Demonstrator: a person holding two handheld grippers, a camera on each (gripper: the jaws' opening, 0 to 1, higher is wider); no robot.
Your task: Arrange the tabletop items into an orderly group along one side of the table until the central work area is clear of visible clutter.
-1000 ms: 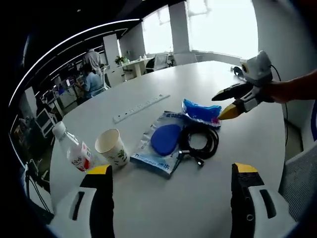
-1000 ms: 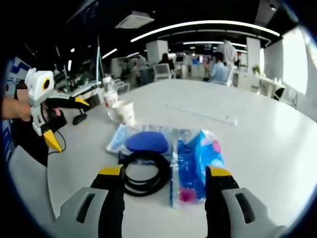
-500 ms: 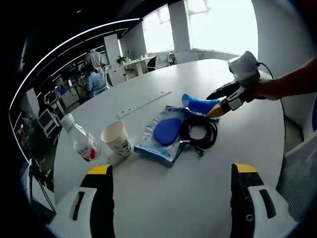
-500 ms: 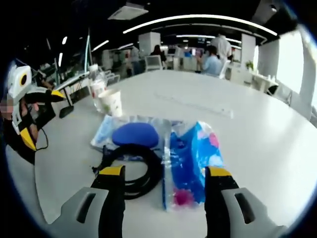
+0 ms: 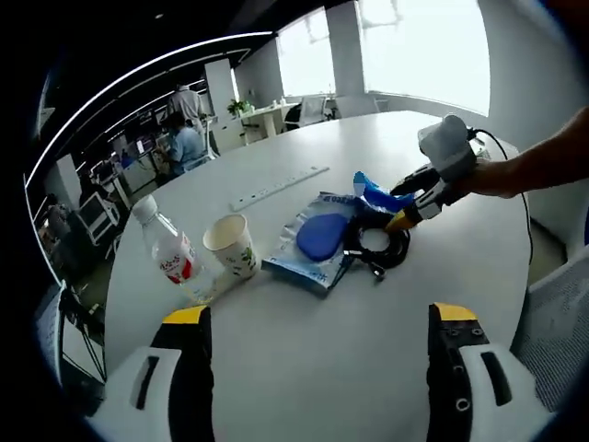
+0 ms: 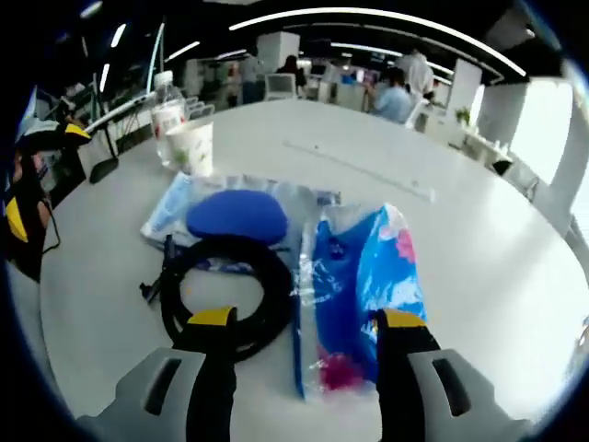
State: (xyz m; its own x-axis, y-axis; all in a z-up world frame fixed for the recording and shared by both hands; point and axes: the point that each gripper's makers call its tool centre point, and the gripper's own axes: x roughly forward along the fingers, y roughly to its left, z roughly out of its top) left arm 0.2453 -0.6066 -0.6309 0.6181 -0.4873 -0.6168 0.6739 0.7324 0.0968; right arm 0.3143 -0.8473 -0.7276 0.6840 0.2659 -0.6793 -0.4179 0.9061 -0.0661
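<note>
In the right gripper view we hold the right gripper [image 6: 299, 322] with its jaws spread wide and nothing between them, low over the white surface [image 6: 479, 249]. Its yellow tips straddle two things: the left tip lies over the coiled black cable [image 6: 225, 290], the right tip over the lower end of the blue snack packet [image 6: 363, 285]. Just beyond the cable lies the clear pouch with a blue oval pad [image 6: 235, 214], partly under the coil. Farther off stand the paper cup [image 6: 191, 147] and the water bottle [image 6: 167, 112] close together, and a long white power strip [image 6: 359, 170] lies apart from them.

In the left gripper view we hold the left gripper [image 5: 313, 318] open and empty too, above bare surface [image 5: 304, 368] well short of the clutter. Ahead, from left to right, are the water bottle [image 5: 170, 253], the paper cup [image 5: 232, 249], the pouch [image 5: 317, 241] and the cable [image 5: 377, 249], with the right gripper [image 5: 409, 198] poised at the packet [image 5: 375, 191]. People sit at desks in the background.
</note>
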